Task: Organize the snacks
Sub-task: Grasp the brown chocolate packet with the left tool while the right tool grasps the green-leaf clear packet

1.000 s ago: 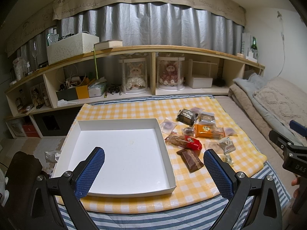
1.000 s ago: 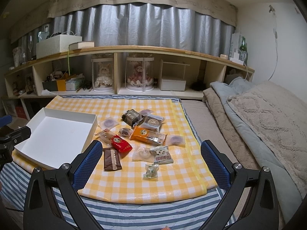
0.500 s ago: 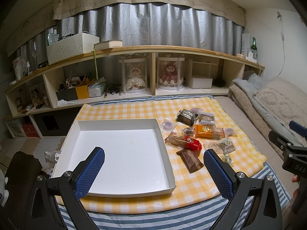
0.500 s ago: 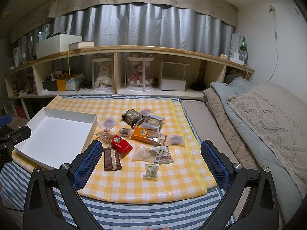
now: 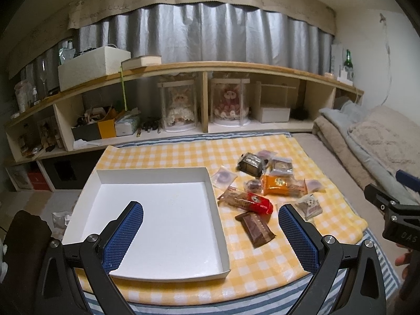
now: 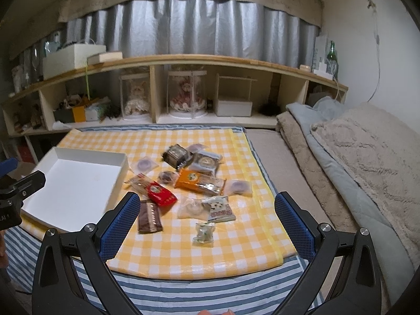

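A shallow white box (image 5: 155, 275) lies empty on the yellow checked cloth (image 5: 262, 262), left of a heap of wrapped snacks. Among them are a red packet (image 5: 256, 200), a brown bar (image 5: 256, 229), an orange packet (image 5: 278, 184) and a dark wrapped cake (image 5: 250, 161). My left gripper (image 5: 210, 232) hovers open over the box's near right corner. My right gripper (image 6: 206, 225) is open above the front of the heap, with a brown bar (image 6: 149, 216), a red packet (image 6: 158, 193), a cookie pouch (image 6: 219, 208) and a small green sweet (image 6: 204, 232) between its fingers' lines.
A low wooden shelf (image 5: 210, 65) with doll cases and boxes runs along the back. Folded blankets (image 6: 354, 157) lie on the right. A striped blue sheet (image 6: 183, 288) shows under the cloth's near edge. The other gripper (image 5: 393, 210) appears at the left wrist view's right edge.
Both grippers have edged slightly forward toward the cloth. Nothing has been picked up or shifted.
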Available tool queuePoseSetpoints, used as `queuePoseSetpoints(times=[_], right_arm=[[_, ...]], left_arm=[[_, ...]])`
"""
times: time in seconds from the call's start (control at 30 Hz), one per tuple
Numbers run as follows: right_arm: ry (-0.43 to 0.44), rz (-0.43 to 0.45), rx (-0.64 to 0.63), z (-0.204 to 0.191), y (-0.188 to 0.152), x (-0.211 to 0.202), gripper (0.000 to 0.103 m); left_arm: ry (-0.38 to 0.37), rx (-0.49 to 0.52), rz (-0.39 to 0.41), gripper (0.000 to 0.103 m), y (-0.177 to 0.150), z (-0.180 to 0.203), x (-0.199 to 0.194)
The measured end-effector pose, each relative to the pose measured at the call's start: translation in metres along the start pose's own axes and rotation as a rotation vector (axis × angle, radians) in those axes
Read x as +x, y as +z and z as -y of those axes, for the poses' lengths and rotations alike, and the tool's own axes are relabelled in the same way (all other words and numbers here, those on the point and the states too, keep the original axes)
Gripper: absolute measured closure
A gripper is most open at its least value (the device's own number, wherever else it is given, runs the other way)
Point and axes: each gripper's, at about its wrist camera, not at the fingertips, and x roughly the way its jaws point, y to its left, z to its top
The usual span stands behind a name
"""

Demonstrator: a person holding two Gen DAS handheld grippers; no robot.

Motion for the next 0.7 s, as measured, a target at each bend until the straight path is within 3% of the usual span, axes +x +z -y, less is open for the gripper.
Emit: queuePoseSetpoints(times=[0.2, 0.4, 0.7], right_arm=[[-0.019, -0.022, -0.021, 0.005, 0.008, 0.021, 0.000], [0.003, -0.080, 0.062, 0.025, 0.019, 0.050, 0.000], [0.093, -0.275, 0.197, 0.057, 0.014, 0.114, 0.000]], left_arm=[[-0.019, -0.003, -0.044, 0.000, 0.013, 0.020, 0.034], [-0.032, 0.001, -0.104, 0.000, 0.027, 0.042, 0.076], [-0.057, 0.027, -0.347, 0.000, 0.041, 0.089, 0.172]])
